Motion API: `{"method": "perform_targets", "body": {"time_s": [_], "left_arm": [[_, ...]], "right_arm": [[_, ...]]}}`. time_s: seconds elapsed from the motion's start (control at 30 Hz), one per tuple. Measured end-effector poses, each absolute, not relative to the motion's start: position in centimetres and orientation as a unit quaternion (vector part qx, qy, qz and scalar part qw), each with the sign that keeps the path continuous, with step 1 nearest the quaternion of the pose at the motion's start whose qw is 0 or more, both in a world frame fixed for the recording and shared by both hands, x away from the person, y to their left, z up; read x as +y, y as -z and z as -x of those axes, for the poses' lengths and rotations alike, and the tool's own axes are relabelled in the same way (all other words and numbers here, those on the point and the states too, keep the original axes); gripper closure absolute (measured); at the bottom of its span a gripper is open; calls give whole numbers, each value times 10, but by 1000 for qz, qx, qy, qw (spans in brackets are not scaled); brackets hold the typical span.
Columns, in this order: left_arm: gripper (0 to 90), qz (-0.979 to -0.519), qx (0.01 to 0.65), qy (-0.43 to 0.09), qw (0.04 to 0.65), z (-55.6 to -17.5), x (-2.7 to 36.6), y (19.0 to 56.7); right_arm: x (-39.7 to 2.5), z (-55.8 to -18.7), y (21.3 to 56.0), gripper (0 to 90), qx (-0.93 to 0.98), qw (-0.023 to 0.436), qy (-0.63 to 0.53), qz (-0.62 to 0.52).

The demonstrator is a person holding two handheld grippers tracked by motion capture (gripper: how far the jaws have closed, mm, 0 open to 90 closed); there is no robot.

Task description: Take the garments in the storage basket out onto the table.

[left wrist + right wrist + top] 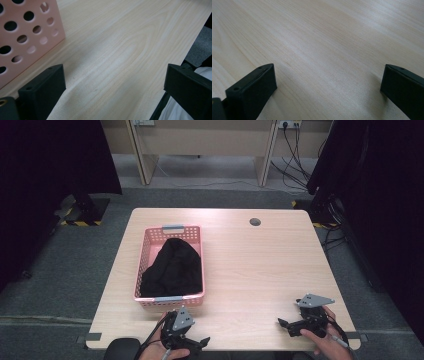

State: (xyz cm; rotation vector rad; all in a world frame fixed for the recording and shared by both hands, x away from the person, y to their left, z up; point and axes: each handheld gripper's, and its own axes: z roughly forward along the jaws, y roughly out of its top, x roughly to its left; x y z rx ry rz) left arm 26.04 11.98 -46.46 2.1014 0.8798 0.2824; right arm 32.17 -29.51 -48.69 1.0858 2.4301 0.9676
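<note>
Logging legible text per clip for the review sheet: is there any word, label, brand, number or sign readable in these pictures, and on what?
None can be read.
The pink basket, the black cloth in it and the table bear no print.
The left gripper and right gripper show no marking.
The wall sockets at the far wall are too small to tell.

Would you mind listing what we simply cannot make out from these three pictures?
- Whatever lies under the black cloth in the pink basket: the cloth covers the bottom in the high view.
- What kind of garment the cloth is: bunched up, too dark.
- The basket in the left gripper view: cut off by the frame edge, inside unseen.
- The dark round spot on the table: too small to identify.
- The left claw and right claw hold nothing.
</note>
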Motion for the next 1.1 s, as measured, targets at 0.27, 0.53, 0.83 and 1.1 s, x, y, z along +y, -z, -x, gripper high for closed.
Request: {"method": "perform_targets", "body": {"time_s": [0.27,0.53,0.83,1.1], "left_arm": [[26,-823,361,-123,422,-262,131,456],[26,-813,368,-130,432,-262,139,450],[26,-808,373,-135,436,-263,143,445],[27,-803,377,-139,440,-263,147,443]], "right_arm": [[-295,-322,487,4,848,154,-338,-379],[-295,-322,487,4,848,154,-338,-379],[-295,-322,487,4,848,154,-338,-379],[-295,-322,487,4,848,154,-338,-379]]}}
